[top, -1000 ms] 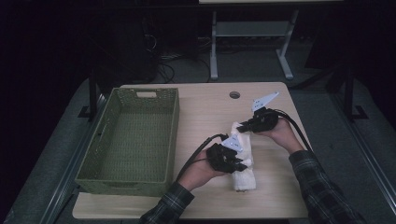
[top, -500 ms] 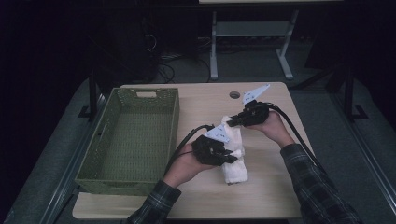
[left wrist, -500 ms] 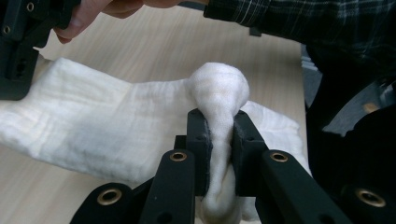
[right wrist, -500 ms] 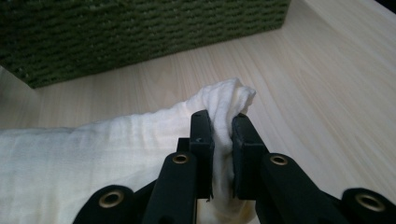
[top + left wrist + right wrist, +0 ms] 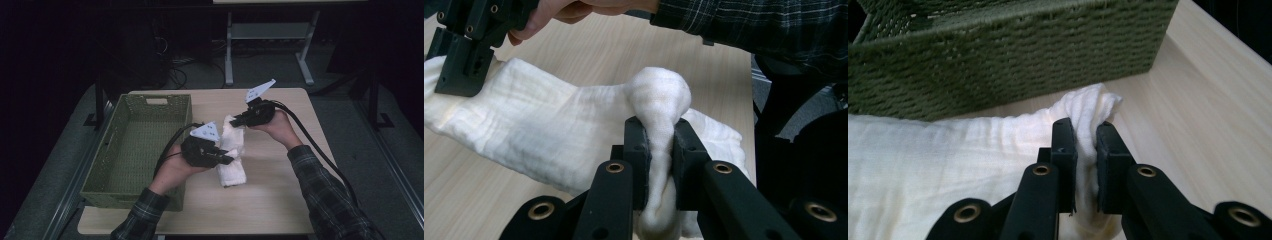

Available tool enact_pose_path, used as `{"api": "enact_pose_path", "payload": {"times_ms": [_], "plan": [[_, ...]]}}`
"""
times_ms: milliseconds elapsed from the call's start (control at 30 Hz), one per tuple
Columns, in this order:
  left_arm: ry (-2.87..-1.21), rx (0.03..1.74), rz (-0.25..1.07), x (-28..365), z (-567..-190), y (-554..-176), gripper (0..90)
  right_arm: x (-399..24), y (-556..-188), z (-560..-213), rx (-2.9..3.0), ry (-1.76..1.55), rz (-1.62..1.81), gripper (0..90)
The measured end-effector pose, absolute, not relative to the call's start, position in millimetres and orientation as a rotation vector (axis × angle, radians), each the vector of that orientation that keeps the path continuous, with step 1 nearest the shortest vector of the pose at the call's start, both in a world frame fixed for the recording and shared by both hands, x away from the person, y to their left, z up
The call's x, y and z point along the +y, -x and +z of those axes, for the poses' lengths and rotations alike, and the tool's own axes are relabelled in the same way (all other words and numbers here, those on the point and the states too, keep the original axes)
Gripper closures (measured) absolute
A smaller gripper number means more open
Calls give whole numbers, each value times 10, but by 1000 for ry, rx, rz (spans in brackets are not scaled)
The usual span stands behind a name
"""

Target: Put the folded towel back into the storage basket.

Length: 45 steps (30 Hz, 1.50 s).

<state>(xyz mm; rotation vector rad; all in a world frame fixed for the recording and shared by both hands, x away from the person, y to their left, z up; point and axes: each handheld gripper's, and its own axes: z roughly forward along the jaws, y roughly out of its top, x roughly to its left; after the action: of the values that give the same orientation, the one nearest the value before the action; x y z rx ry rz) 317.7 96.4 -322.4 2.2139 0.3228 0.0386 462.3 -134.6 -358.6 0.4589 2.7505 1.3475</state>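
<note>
Two pairs of black jaws, each pinched tight on one white towel (image 5: 232, 155). Left gripper (image 5: 659, 145) clamped on a bunched fold of cloth, squeezed into a knob above the pads (image 5: 638, 150). Right gripper (image 5: 1083, 145) closed on a corner of the same towel, fabric pressed thin between its pads (image 5: 1064, 150). Seen from above: left gripper (image 5: 220, 157) at the towel's near half, right gripper (image 5: 240, 120) at its far end, cloth stretched between them, far end lifted, near end apparently touching the wooden table (image 5: 280, 200). Towel lying just right of the green woven basket (image 5: 135, 145), not inside. Basket empty as far as visible, one wall close behind the right gripper's jaws (image 5: 998, 55). Left hand (image 5: 172, 172) and right hand (image 5: 277, 127) in plaid sleeves, reaching in from the near edge.

Judged progress: grasp secured at both ends, lift probably begun. Left to do, seemingly: carrying the towel leftward over the rim and setting it down in the basket.
</note>
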Motion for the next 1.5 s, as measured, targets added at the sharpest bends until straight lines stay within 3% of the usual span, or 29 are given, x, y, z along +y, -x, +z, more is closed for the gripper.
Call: {"api": "enact_pose_path", "payload": {"times_ms": [967,1500], "plan": [[-2163,414,155,2171,-2972,-3119,796,-125,-4799,-3180,2745,-298,1351,810],[-2170,495,212,2705,-2971,-3012,795,433,-4829,-3263,2763,-228,1365,810]]}}
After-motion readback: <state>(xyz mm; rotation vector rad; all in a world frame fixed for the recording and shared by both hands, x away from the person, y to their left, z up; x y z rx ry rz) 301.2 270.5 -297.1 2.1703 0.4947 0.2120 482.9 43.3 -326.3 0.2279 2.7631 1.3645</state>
